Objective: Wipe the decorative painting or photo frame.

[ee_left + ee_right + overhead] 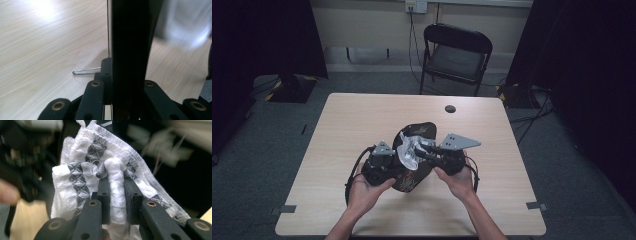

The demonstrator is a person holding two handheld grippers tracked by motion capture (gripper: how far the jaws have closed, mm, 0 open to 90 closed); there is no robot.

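- The white cloth (85, 180) with grey stitched bands is bunched up over the black bag (414, 134), mid-desk.
- My right claw (117, 182) is clamped on a fold of the cloth.
- My left claw (127, 65) is pinched on the bag's dark edge (130, 37).
- The desk (362, 115) lies under it all, a folding chair (457, 55) beyond.

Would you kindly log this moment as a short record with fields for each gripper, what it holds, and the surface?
left gripper: shut on the edge of a flat black bag with pale print
right gripper: shut on a bunched fold of white cloth with grey diamond-patterned bands
cloth position: over the bag's opening, between the grippers
surface: light wooden table
also on table: thin metal pin, beside the left gripper
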